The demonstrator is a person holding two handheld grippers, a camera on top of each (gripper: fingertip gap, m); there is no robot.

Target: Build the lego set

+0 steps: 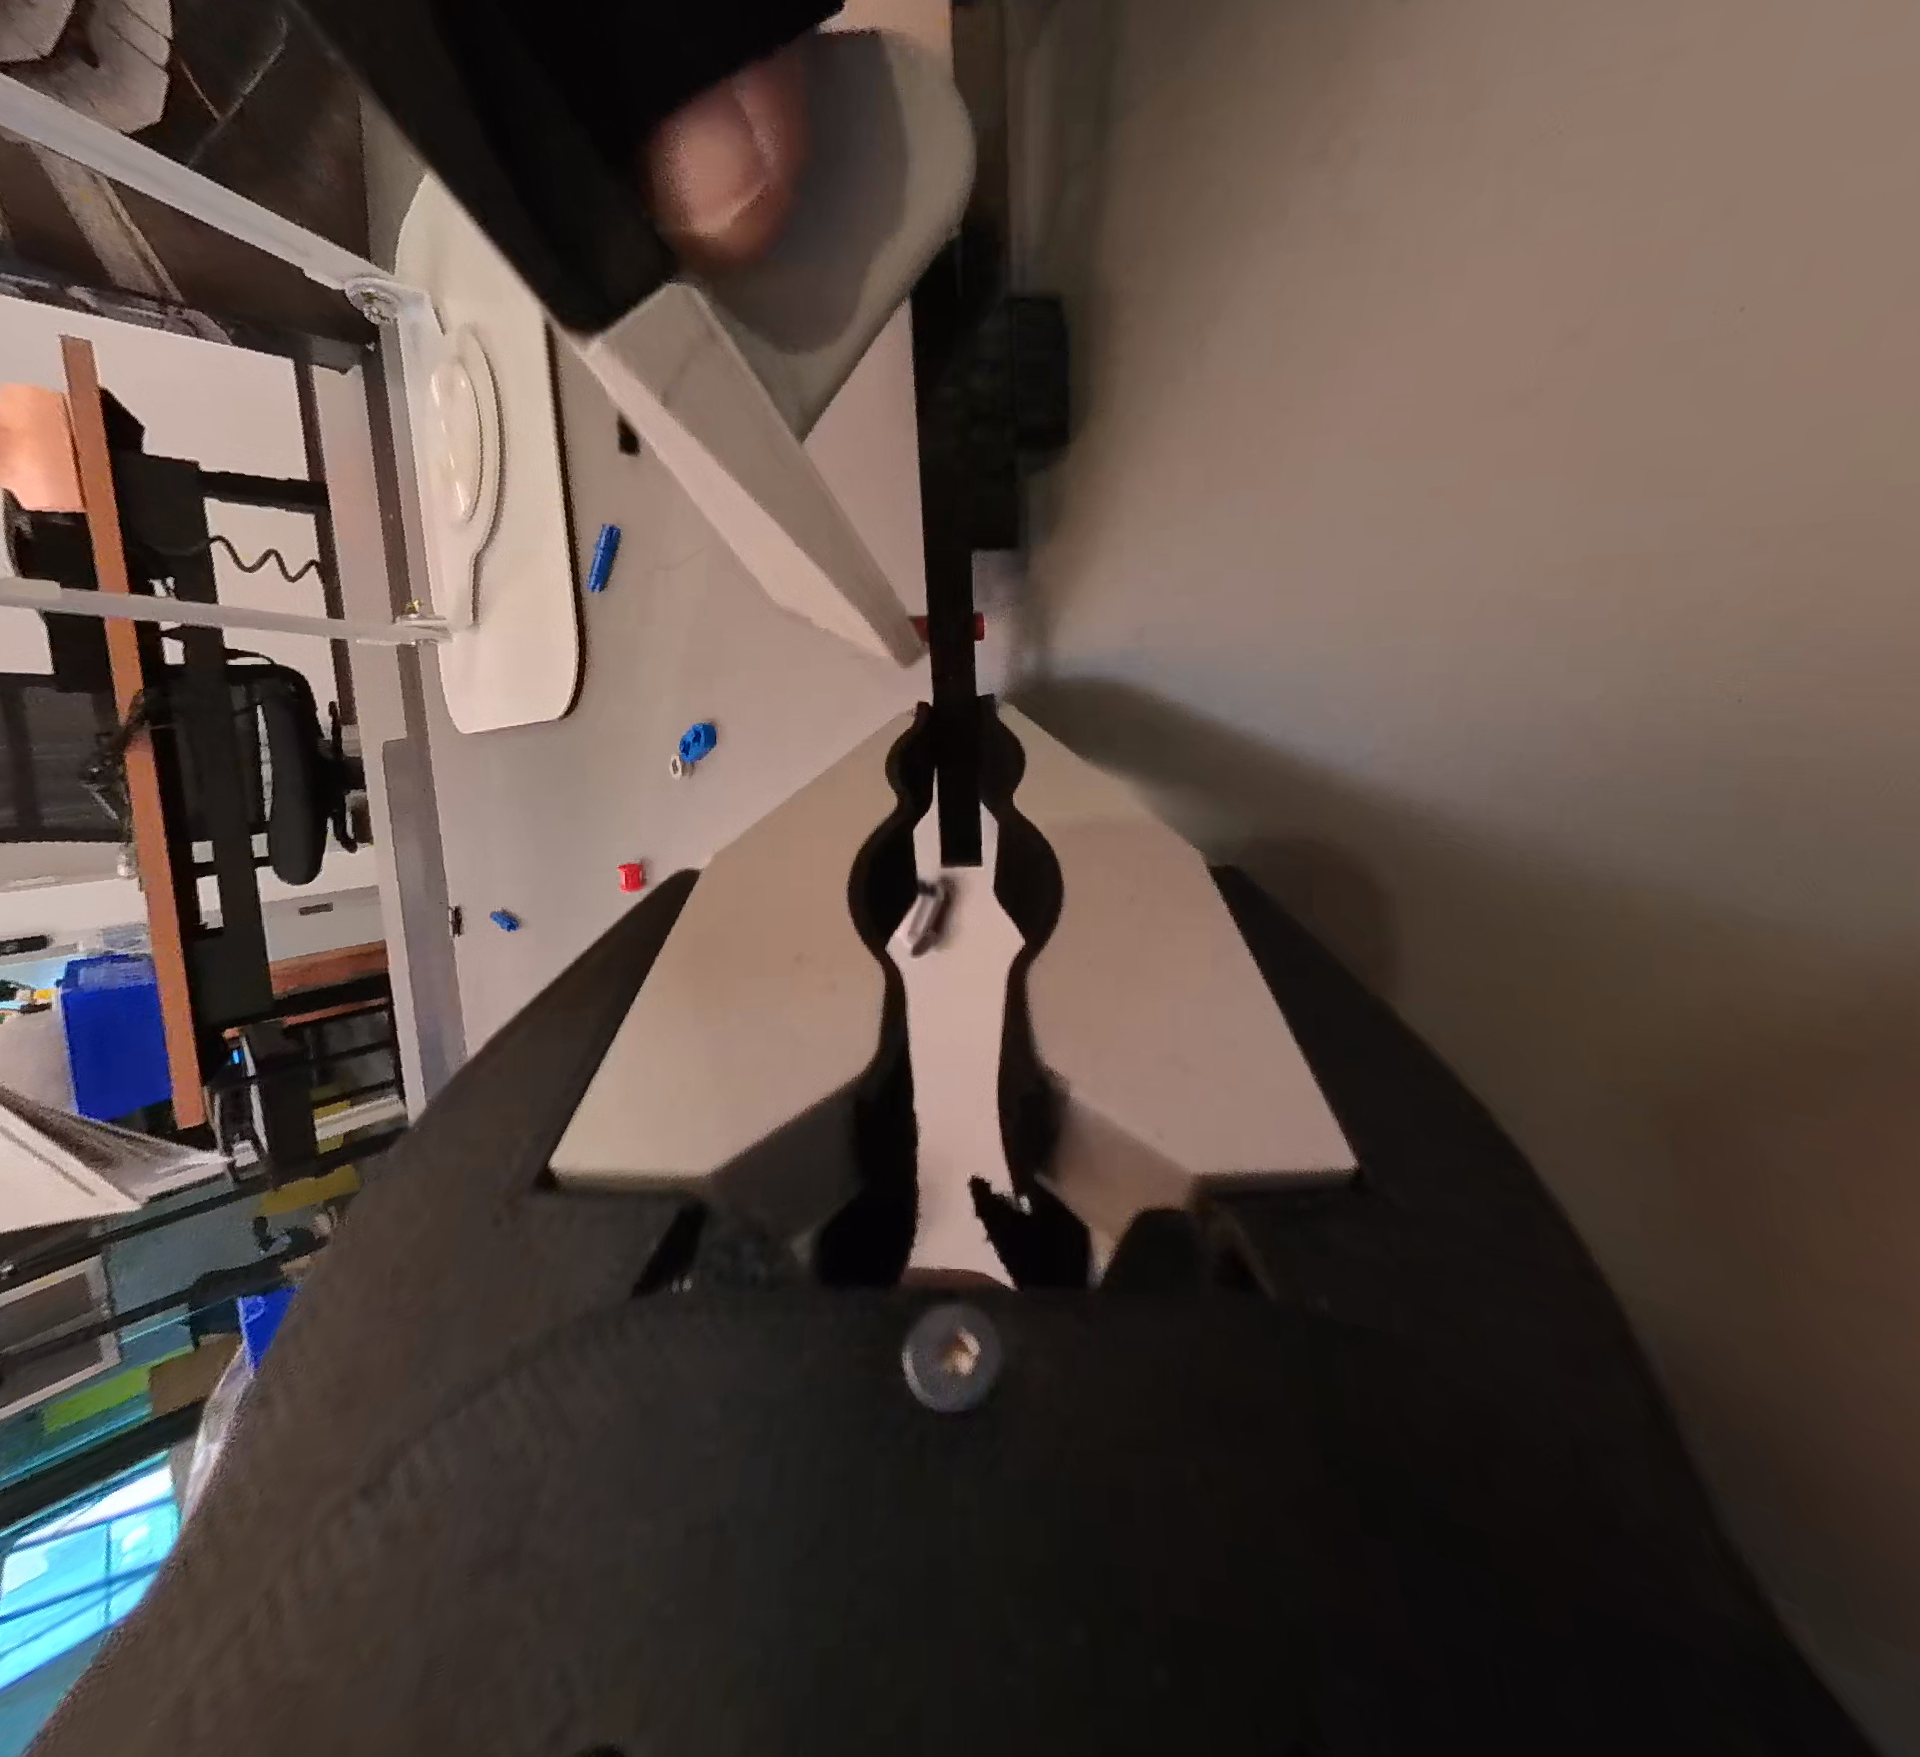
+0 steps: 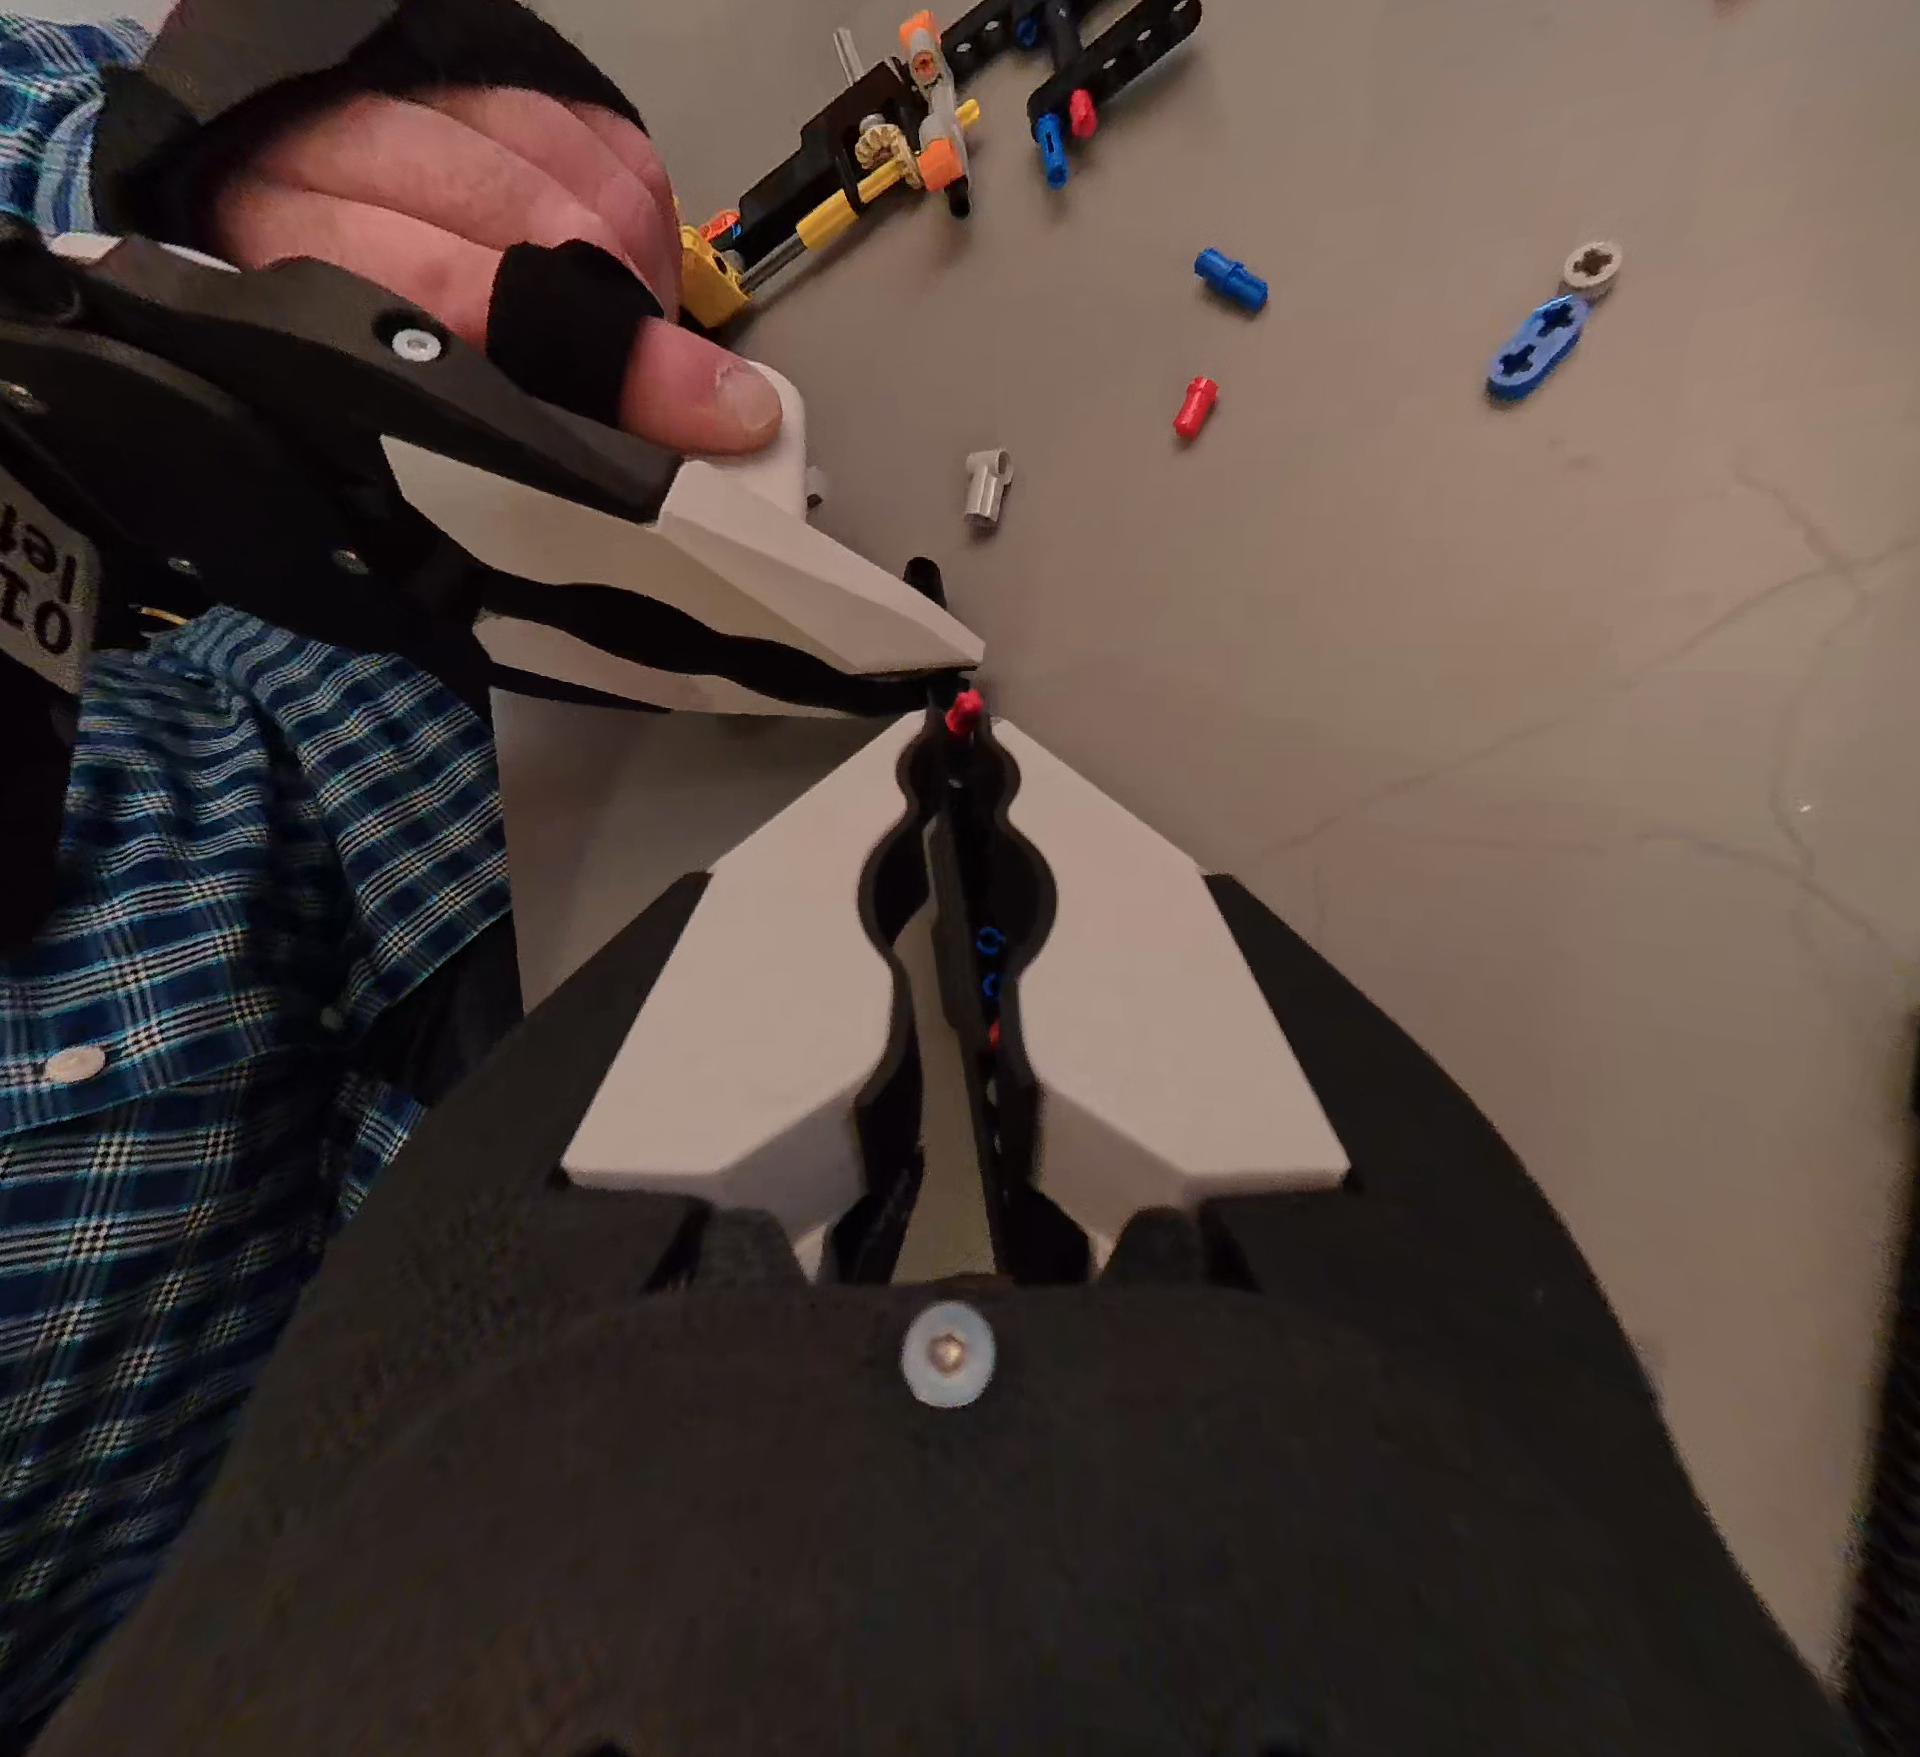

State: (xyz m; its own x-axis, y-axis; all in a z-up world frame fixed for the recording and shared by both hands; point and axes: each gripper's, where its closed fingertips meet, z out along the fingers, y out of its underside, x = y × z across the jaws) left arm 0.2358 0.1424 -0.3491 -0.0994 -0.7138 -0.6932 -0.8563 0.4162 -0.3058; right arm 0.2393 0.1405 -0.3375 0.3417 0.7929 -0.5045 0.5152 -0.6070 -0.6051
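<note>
Lego beam [image 2: 966, 959], long black perforated plastic, clamped edgewise in right tongs [image 2: 956, 720]; left tongs [image 1: 951, 720] nearly closed, pinching its end by red pin [image 2: 963, 710].

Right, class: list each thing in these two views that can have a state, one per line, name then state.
right gripper: shut on the black beam.
left gripper: shut on the same beam's end.
black beam: held off the table, edge-on between both grippers.
red pin: seated in the beam, at the fingertips.
black frame assembly: partly built, lying flat.
blue pin: loose on the table.
grey connector: loose on the table.
</note>
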